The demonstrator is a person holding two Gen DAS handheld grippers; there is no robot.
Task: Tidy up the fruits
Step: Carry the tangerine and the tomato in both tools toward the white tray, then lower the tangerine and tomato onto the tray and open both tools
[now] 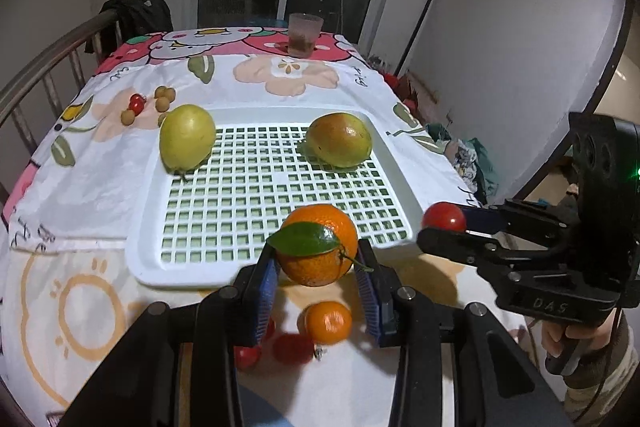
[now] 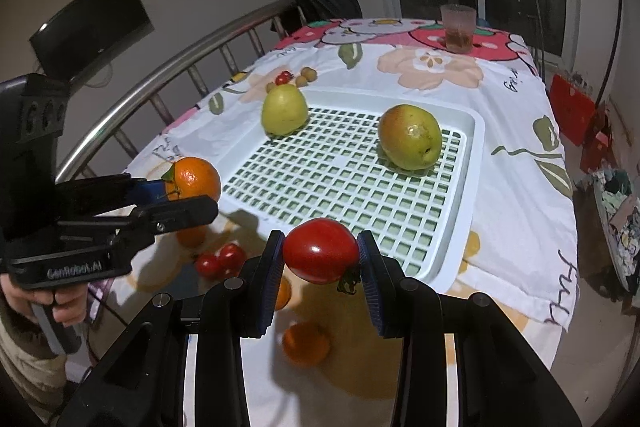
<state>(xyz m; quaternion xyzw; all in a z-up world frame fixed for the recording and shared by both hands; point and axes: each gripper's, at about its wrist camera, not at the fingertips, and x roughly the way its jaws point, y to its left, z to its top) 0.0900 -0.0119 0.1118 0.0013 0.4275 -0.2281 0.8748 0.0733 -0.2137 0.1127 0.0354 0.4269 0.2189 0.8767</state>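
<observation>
My left gripper is shut on an orange tangerine with a green leaf, held above the near edge of the white slotted tray. My right gripper is shut on a red tomato, held above the tray's near edge. The tray holds a green pear at its far left and a green-red pear at its far right. A second tangerine and red tomatoes lie on the cloth below my left gripper.
Small brown fruits and a red one lie on the cloth beyond the tray's left corner. A frosted cup stands at the far table edge. A metal railing runs along the left. The floor drops off at the right.
</observation>
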